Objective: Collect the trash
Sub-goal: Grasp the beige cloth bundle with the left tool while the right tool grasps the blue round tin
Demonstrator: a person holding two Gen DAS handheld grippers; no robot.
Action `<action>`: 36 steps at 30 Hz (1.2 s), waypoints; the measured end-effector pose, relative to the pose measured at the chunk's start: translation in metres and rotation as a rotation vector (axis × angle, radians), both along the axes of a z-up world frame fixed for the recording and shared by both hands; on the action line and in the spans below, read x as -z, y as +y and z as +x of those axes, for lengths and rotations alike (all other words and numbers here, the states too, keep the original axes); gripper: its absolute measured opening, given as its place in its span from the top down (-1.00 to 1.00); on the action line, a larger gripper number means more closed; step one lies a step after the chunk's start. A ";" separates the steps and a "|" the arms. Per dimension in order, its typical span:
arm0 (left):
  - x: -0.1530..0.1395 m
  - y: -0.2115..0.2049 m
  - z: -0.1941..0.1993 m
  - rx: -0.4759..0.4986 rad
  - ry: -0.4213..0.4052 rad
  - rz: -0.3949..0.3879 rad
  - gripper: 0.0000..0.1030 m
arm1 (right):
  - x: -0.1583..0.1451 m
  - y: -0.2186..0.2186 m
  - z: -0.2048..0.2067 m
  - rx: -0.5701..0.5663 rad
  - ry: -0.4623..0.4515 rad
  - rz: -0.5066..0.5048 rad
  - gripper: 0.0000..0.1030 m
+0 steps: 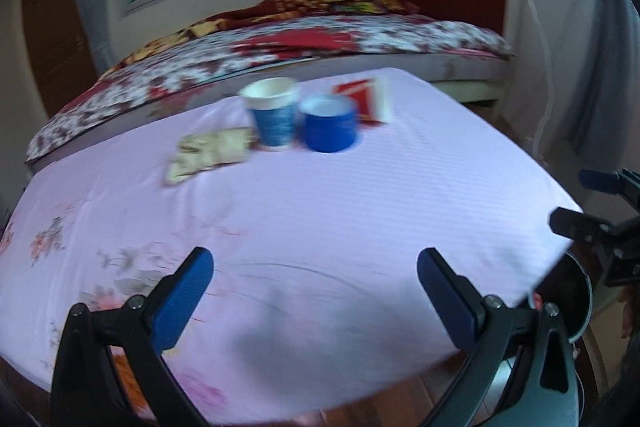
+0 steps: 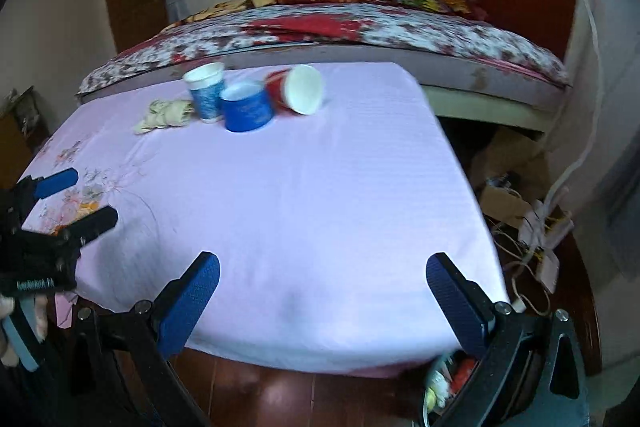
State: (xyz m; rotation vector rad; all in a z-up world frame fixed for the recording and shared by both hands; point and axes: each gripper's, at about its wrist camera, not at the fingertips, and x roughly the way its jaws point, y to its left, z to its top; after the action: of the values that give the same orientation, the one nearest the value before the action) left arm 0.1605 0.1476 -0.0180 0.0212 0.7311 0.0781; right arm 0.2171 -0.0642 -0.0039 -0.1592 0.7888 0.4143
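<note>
Both grippers, left and right, hovered empty, jaws wide; best approach the tipped red cup squarely.

Cup print blurred; bin mostly hidden behind table edge.

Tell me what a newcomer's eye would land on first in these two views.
First, the cluster at the far side of the pink-covered table: an upright blue paper cup, a squat blue tub beside it, a red cup tipped on its side, and a crumpled wrapper to the left. Behind it stands a bed with a red floral cover. Both the left tongs and right tongs hang open over the near edge.
</note>
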 end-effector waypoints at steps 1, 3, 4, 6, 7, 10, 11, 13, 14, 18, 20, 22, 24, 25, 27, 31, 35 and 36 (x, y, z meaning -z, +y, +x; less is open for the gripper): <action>0.001 0.011 0.003 -0.019 0.001 0.004 -0.98 | -0.001 0.008 0.005 0.003 -0.010 -0.004 -1.00; 0.002 0.030 0.009 -0.045 0.003 0.012 -0.98 | 0.000 0.021 0.018 -0.001 -0.012 0.000 -1.00; 0.003 0.042 0.014 -0.062 0.006 0.013 -0.98 | 0.002 0.027 0.026 0.000 -0.014 0.000 -1.00; 0.005 0.058 0.020 -0.072 0.007 0.003 -0.98 | 0.004 0.038 0.042 0.007 -0.028 0.003 -1.00; 0.006 0.066 0.026 -0.082 0.005 -0.004 -0.98 | 0.004 0.042 0.049 0.009 -0.028 0.008 -1.00; 0.011 0.087 0.039 -0.102 0.000 -0.032 -0.98 | 0.008 0.055 0.075 0.012 0.009 0.016 -1.00; 0.013 0.091 0.042 -0.109 -0.002 -0.036 -0.97 | 0.009 0.060 0.081 0.016 0.013 0.015 -1.00; 0.019 0.100 0.052 -0.114 0.004 -0.056 -0.96 | 0.013 0.071 0.095 0.018 0.034 0.021 -1.00; 0.023 0.104 0.058 -0.119 0.006 -0.066 -0.96 | 0.016 0.077 0.101 0.014 0.036 0.026 -1.00; 0.034 0.115 0.081 -0.123 0.026 -0.086 -0.96 | 0.027 0.107 0.126 -0.015 0.049 0.034 -1.00; 0.035 0.116 0.094 -0.123 0.026 -0.078 -0.96 | 0.032 0.123 0.137 -0.031 0.052 0.036 -1.00; 0.035 0.118 0.104 -0.121 0.019 -0.072 -0.96 | 0.037 0.140 0.148 -0.049 0.065 0.041 -1.00; 0.036 0.120 0.116 -0.123 0.014 -0.068 -0.96 | 0.041 0.153 0.157 -0.061 0.068 0.032 -1.00; 0.037 0.122 0.121 -0.124 0.017 -0.069 -0.96 | 0.043 0.159 0.161 -0.063 0.066 0.025 -1.00; 0.040 0.125 0.134 -0.124 0.028 -0.078 -0.96 | 0.047 0.168 0.170 -0.063 0.066 0.011 -1.00; 0.046 0.127 0.151 -0.110 0.048 -0.101 -0.96 | 0.054 0.179 0.187 -0.054 0.067 0.001 -0.99; 0.051 0.125 0.167 -0.107 0.068 -0.100 -0.96 | 0.056 0.184 0.202 -0.051 0.066 -0.002 -0.96; 0.052 0.125 0.170 -0.108 0.070 -0.102 -0.96 | 0.057 0.186 0.206 -0.052 0.064 -0.005 -0.95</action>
State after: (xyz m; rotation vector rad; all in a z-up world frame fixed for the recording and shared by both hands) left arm 0.3301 0.2726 -0.0704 -0.1133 0.8054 0.1434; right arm 0.4230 0.1217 -0.0609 -0.1722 0.8502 0.4678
